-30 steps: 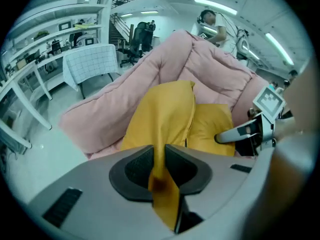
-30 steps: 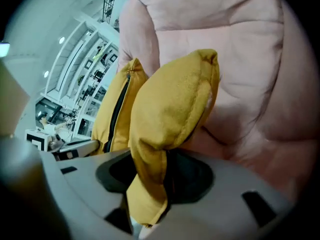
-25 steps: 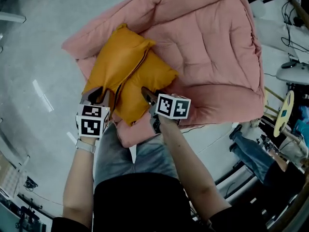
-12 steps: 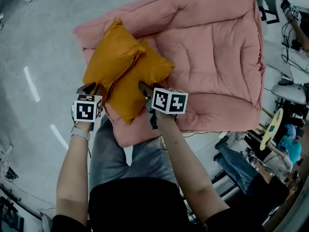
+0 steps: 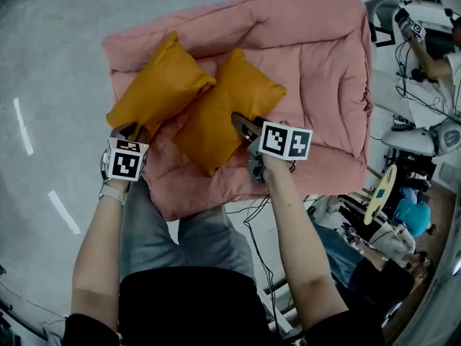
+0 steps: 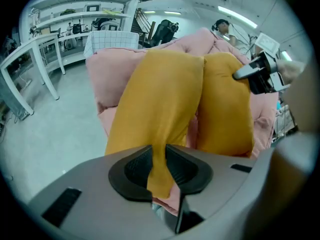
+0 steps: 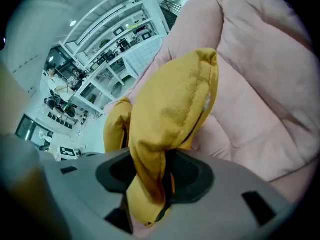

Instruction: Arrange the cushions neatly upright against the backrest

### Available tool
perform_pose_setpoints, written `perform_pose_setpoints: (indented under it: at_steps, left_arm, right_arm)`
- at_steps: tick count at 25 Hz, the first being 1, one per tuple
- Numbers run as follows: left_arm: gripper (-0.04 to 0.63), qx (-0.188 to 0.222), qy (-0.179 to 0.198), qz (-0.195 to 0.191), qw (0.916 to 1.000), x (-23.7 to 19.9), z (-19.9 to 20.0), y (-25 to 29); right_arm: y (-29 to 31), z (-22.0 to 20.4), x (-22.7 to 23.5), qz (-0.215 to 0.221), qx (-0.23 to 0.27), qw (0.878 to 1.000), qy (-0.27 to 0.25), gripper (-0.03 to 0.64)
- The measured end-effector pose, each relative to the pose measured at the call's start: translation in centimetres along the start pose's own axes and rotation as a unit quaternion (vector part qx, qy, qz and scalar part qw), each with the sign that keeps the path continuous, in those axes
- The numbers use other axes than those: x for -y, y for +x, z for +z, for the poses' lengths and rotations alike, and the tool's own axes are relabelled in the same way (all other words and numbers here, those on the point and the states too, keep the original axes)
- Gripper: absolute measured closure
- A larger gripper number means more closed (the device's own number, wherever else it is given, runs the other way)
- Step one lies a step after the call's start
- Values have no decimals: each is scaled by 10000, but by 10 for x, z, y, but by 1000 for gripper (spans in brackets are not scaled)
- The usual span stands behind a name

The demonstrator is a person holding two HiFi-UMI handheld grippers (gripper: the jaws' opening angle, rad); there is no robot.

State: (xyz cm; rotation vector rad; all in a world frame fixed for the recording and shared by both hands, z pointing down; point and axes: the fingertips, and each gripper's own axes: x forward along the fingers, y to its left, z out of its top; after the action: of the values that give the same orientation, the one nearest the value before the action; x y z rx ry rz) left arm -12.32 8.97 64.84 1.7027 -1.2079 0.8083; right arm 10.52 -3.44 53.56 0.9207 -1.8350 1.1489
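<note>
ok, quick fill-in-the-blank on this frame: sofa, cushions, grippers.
1. The sofa is ___ in colour.
2. On it are ___ orange cushions.
3. The left gripper is shut on a ___ of the left cushion.
4. The right gripper is shut on the right cushion, so each gripper holds ___ cushion.
Missing words: pink; two; corner; one.

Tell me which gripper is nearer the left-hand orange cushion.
Left. The left gripper is shut on the left cushion's near corner; the right gripper is off to its right, shut on the right cushion's near edge.
</note>
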Motion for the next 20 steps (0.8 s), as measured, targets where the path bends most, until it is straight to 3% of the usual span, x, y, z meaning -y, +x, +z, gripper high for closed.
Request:
perform_pose_setpoints:
  at_steps: [7, 14, 20]
  left_arm:
    - [502, 106, -23, 19, 9999, 5, -1, -5]
    - [502, 193, -193, 384, 9989, 3, -1, -3]
    - [502, 318, -439, 769, 9956, 2, 0, -3]
  right_arm:
    - [-36, 21, 15, -185, -739, 9894, -1234, 426]
    - [-27, 43, 32, -258, -1699, 9567, -2351, 426]
    - [9, 46, 52, -186, -2451, 9330, -2628, 425]
